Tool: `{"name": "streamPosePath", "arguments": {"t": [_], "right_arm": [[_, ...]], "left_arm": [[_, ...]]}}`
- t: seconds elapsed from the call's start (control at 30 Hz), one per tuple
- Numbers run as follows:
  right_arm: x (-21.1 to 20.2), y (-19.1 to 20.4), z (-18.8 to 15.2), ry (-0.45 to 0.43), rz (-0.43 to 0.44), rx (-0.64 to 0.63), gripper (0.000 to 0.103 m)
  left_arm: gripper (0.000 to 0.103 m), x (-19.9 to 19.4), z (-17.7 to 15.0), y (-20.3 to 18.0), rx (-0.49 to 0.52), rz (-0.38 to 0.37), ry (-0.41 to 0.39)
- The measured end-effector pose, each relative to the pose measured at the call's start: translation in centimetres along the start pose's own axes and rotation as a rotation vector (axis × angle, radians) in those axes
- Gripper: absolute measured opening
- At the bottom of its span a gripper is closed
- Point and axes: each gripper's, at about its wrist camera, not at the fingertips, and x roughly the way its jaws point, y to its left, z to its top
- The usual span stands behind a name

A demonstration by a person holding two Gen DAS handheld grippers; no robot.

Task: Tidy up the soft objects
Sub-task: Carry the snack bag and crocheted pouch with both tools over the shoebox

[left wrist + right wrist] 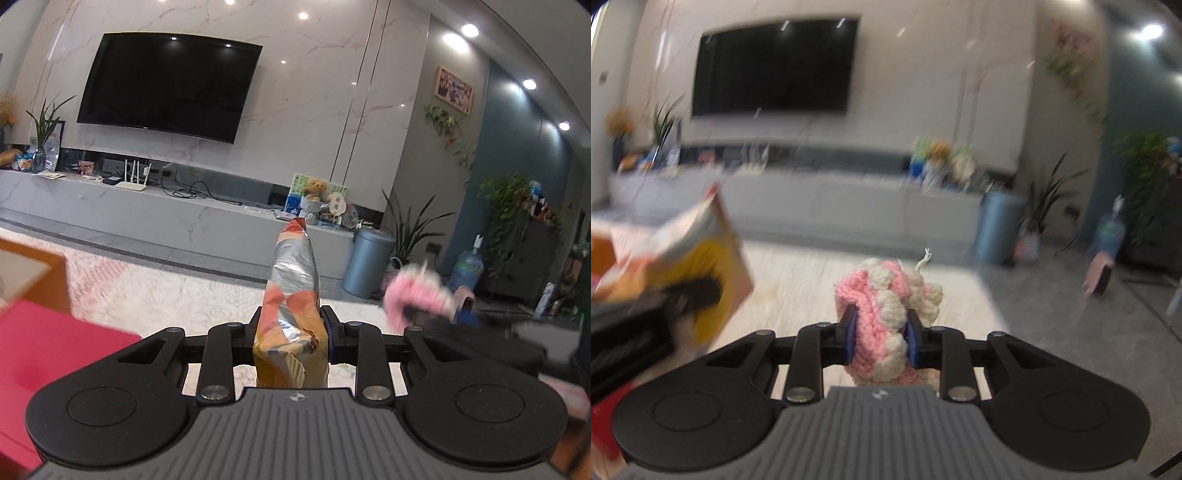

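A crinkled snack bag (pixel 291 314) shows orange, cream-yellow and shiny silver foil patches, with a white ruffled shape printed near its lower end. In the right wrist view the same bag appears blurred, with a bright yellow disc on orange. A knitted toy (pixel 886 314) is bubblegum pink with cream-white bobbles and a white thread end. Both grippers are matte black with ribbed grey bodies; the right gripper (pixel 881 338) has blue pads. A bright pink-red surface (pixel 48 347) fills the lower left corner of the left wrist view. The rug (pixel 177 291) is cream with faint mottling. The wall (pixel 314 110) is white marble with pinkish veins, the television (pixel 166 85) black, the bin (pixel 367 262) blue-grey.
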Motion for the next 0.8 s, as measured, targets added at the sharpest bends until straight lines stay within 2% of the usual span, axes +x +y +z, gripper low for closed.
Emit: {"name": "streamPosePath", "arguments": {"t": [0.1,0.2,0.27,0.37,0.47,0.53,0.67,0.73,0.8], "right_arm": [[-2.8,1.8,2.7,-0.165,0.009,0.079,0.025],[-5.0,5.0,4.8,-0.265,0.125,0.116,0.025],[-5.9,7.8,5.8,-0.280,0.242,0.104,0.025],[-6.4,11.7,6.5,-0.241,0.487,0.130,0.025],[-6.3,15.7,6.7,-0.166,0.620,0.144,0.025],[-6.8,18.5,6.7,-0.141,0.635,0.078,0.025],[-7.0,23.4,7.0,-0.078,0.664,0.013,0.025],[-7.0,26.0,6.9,-0.052,0.647,-0.038,0.025],[-6.4,28.5,6.7,-0.033,0.592,-0.082,0.025]], "left_arm": [[0.033,-3.0,2.9,2.3,-0.044,0.002,-0.041],[0.033,-5.8,5.5,4.9,-0.002,0.027,-0.107],[0.033,-7.5,7.0,6.7,0.047,0.041,-0.136],[0.032,-9.6,8.8,9.9,0.097,0.088,-0.135],[0.033,-11.3,9.8,13.5,0.133,0.126,-0.094],[0.033,-12.1,10.4,16.1,0.116,0.131,-0.053],[0.033,-12.4,10.7,21.5,0.033,0.080,0.049],[0.033,-12.0,10.6,24.2,-0.021,0.045,0.104],[0.033,-11.5,10.5,26.3,-0.019,0.020,0.163]]}}
